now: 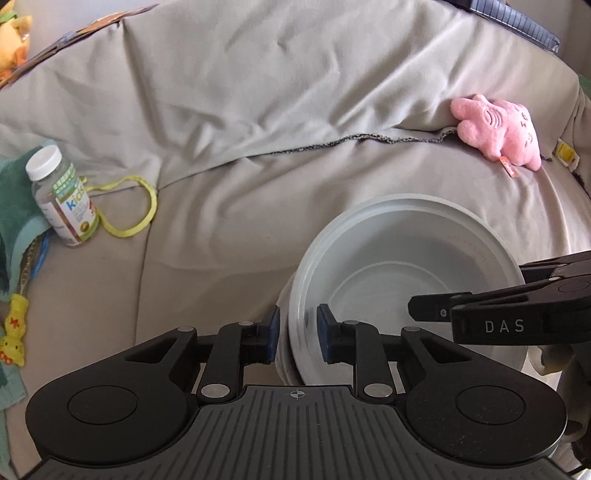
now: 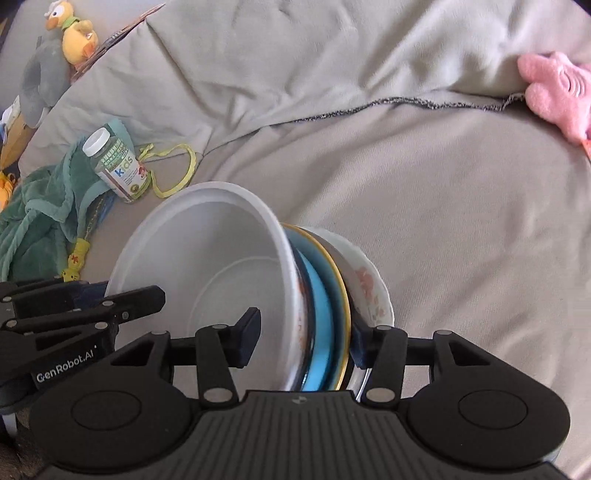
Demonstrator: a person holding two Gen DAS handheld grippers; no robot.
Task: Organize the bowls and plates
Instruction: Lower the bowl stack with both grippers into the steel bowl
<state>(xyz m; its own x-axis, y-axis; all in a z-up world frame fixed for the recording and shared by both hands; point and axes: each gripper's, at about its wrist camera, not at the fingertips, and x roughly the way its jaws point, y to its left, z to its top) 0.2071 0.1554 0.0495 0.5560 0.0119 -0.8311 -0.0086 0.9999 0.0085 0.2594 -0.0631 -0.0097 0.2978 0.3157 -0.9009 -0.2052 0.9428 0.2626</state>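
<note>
A white bowl [image 1: 406, 258] [image 2: 207, 251] is stacked tilted against a blue plate with a gold rim [image 2: 321, 306] and a floral white plate [image 2: 369, 288], above a beige couch cushion. My right gripper [image 2: 303, 341] is shut on this stack, one pad inside the bowl and the other behind the floral plate. My left gripper [image 1: 298, 332] straddles the bowl's opposite rim with both blue pads against it. The right gripper's fingers [image 1: 480, 306] reach into the bowl from the right in the left wrist view.
A kids vitamin bottle [image 1: 62, 195] [image 2: 118, 166] lies on a green cloth [image 2: 40, 206] at the left, beside a yellow ribbon loop [image 1: 140, 210]. A pink plush [image 1: 495, 129] sits at the cushion seam on the right. A duck plush [image 2: 74, 33] rests far left.
</note>
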